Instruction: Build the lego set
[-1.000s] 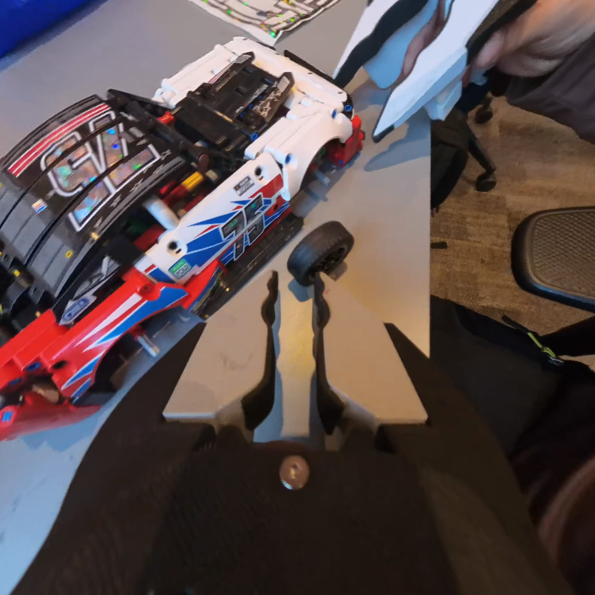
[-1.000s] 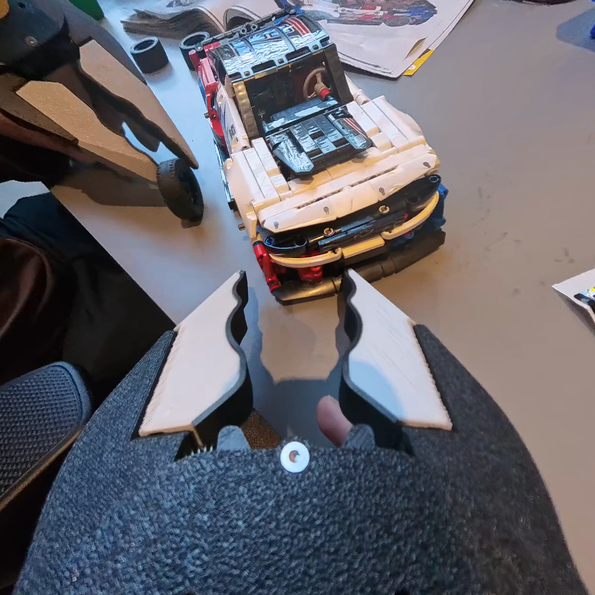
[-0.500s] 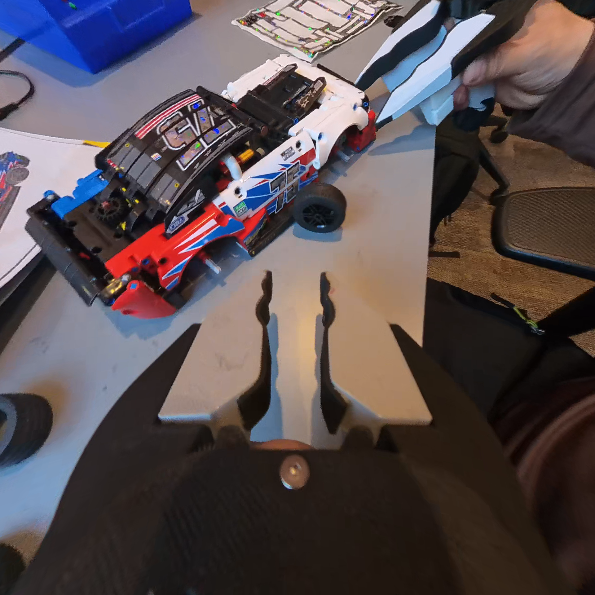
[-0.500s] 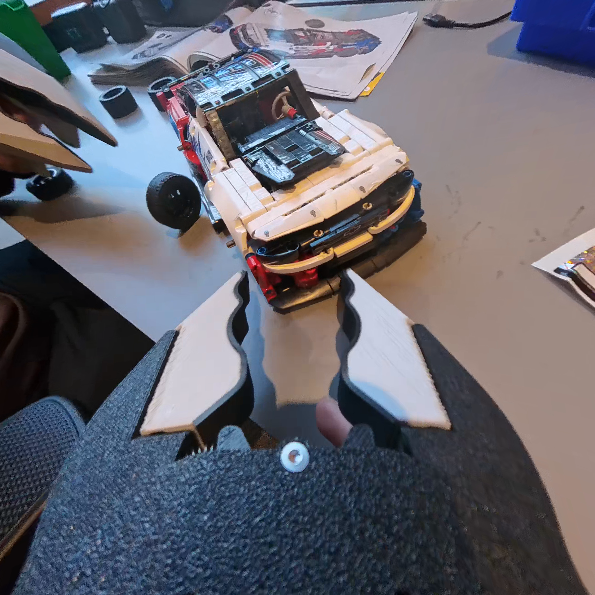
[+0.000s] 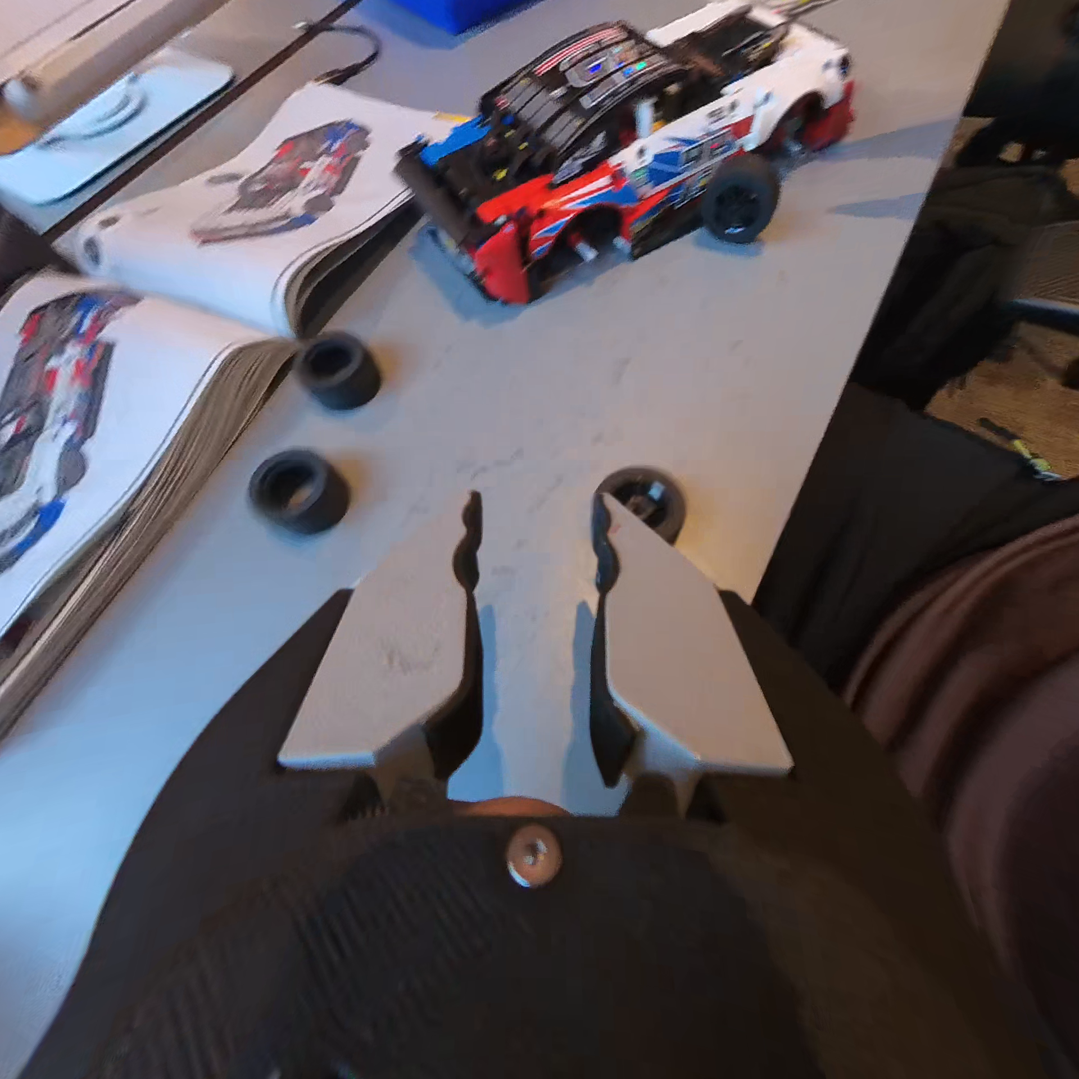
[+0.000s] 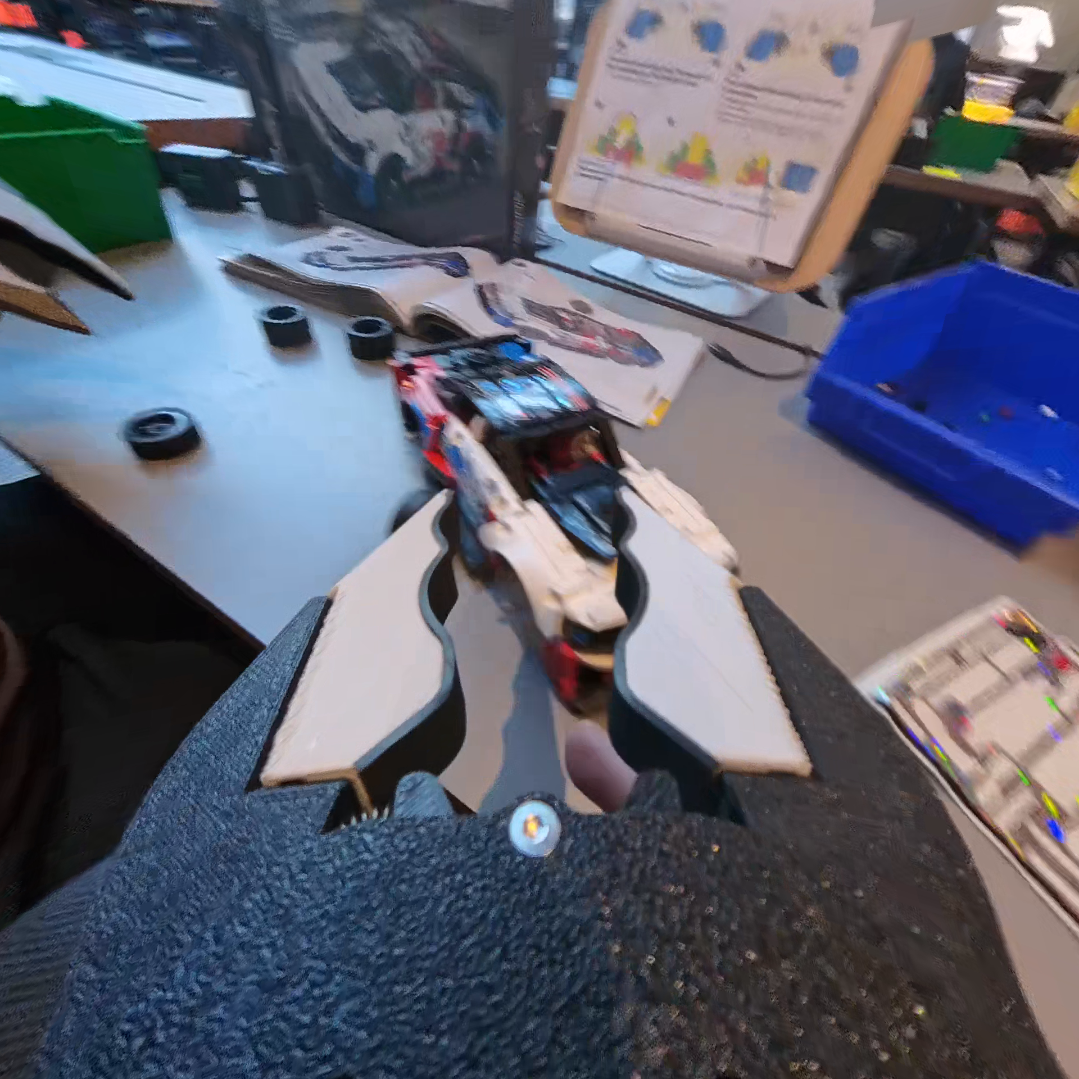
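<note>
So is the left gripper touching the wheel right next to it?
Cannot tell. In the left wrist view the gripper's right finger overlaps the wheel, hiding any gap.

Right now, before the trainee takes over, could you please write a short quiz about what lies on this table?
1. True or false: the left tongs are shut on a tyre.
2. In the right wrist view, how many black tyres lie on the table well apart from the car? A: none. B: three. C: six.
3. Fill in: the bin to the right of the car is ___ in colour.

Key: 1 false, they are open and empty; 2 B; 3 blue.
</note>
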A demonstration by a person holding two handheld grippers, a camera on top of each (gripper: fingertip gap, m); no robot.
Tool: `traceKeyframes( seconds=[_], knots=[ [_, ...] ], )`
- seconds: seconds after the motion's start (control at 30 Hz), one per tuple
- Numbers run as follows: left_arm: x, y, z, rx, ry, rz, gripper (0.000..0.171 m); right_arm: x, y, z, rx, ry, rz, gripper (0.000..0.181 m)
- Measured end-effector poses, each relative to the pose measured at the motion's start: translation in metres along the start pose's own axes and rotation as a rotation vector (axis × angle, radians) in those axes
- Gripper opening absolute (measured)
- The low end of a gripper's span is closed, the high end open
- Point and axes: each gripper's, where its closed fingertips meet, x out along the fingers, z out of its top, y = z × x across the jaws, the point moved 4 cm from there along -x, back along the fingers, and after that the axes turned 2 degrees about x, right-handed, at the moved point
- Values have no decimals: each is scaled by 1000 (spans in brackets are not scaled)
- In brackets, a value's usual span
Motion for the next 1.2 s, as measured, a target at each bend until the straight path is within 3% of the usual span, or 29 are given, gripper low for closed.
traceKeyframes(
  seconds=[0.13,0.33,0.5,0.63,0.73,0.8,0.93,1.0,1.1,1.17,1.2],
  knots=[
    [-23,21,-30,-29,7,109,34,35,68,30,-109,-19,187,45],
    [-29,40,-76,15,53,227,33,112,184,56,-209,28,541,45],
    [-33,38,-81,50,37,196,32,203,241,80,-335,99,667,49],
    [-38,44,-92,94,86,223,33,301,261,94,-366,181,690,53],
    [-48,55,-107,135,142,302,45,377,267,98,-356,243,686,53],
    [-59,66,-116,69,156,331,50,428,269,106,-359,244,666,53],
    [-81,70,-123,-146,8,255,49,541,281,126,-368,279,638,64],
    [-88,71,-120,-168,-63,240,45,590,288,130,-411,301,614,66],
    [-86,68,-119,-160,-50,199,40,638,301,135,-435,311,622,69],
    [-79,64,-121,-179,-6,100,41,656,312,136,-426,335,669,78],
    [-76,62,-121,-205,10,44,41,659,321,135,-418,353,727,69]
  ],
)
